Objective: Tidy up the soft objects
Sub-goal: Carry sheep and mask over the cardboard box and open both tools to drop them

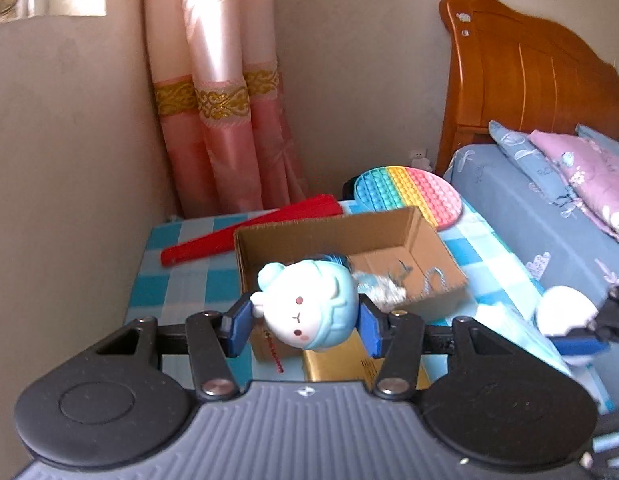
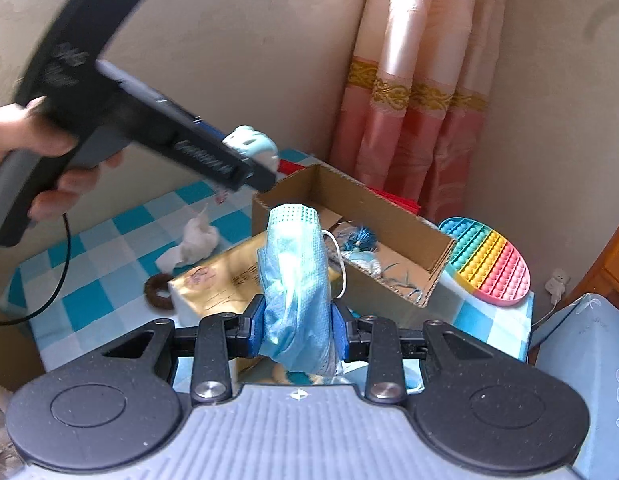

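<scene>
My left gripper (image 1: 305,322) is shut on a pale blue and white squishy animal toy (image 1: 307,308) and holds it above the near edge of an open cardboard box (image 1: 421,240). The toy also shows in the right wrist view (image 2: 255,146), held over the box (image 2: 389,216). My right gripper (image 2: 297,330) is shut on a crumpled light blue face mask (image 2: 295,280), in front of the box. A blue tassel and silvery bits (image 2: 361,240) lie inside the box.
The box stands on a small table with a blue checked cloth (image 2: 109,264). Around it lie a rainbow pop-it pad (image 2: 493,264), a red folded fan (image 1: 249,228), a gold packet (image 2: 217,280), a white tissue (image 2: 193,242) and a brown hair tie (image 2: 159,292). A bed (image 1: 529,208) is to the right.
</scene>
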Demonstrator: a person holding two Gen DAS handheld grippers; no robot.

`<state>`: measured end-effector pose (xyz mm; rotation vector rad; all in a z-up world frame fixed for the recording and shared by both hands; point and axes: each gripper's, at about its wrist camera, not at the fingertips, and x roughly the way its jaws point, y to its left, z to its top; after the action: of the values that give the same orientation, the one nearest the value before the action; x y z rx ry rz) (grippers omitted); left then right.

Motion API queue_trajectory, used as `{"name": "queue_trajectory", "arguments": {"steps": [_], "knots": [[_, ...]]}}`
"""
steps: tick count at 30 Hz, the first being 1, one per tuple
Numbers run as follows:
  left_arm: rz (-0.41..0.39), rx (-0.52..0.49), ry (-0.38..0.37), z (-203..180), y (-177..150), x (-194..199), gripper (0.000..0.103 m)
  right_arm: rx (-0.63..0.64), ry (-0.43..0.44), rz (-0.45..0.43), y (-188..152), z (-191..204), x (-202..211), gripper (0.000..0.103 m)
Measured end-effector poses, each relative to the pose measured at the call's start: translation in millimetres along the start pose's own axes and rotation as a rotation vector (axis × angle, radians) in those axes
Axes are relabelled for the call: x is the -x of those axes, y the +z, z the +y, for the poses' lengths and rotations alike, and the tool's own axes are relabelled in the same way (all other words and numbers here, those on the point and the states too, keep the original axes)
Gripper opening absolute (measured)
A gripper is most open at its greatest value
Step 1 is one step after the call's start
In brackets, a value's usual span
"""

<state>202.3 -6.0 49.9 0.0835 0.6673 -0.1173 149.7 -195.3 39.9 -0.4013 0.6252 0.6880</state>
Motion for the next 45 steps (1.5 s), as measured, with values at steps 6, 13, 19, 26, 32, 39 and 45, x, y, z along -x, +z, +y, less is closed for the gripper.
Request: {"name": "queue_trajectory", "arguments": {"steps": [6,13,19,26,32,39,45], "knots": [[0.015,-0.007,0.018,1,27,-36,0.054,-0.004,0.001,-0.018,6,-6,-1,0.038],[-0.001,0.038,0.067,18,29,-53,0.086,-0.008,-0.01,-0.034,9,-10,0,0.039],[-0.049,0.058,0.05,27,8,-19,0.098,-0.01,-0.031,-0.021,12,-12,-5,0.039],[-0.065,0.089,0.029,25,-42,31,0.102,-0.04,-0.069,0.003,19,-22,-18,0.039],[-0.079,0.099,0.031,20,-76,57,0.102,-0.032,-0.119,0.025,35,-34,-33,0.039],[-0.059,0.1,0.038,16,-97,62,0.102,0.02,-0.188,0.046,62,-55,-66,0.039],[-0.038,0.095,0.048,16,-105,64,0.102,0.023,-0.202,0.083,74,-73,-99,0.04]]}}
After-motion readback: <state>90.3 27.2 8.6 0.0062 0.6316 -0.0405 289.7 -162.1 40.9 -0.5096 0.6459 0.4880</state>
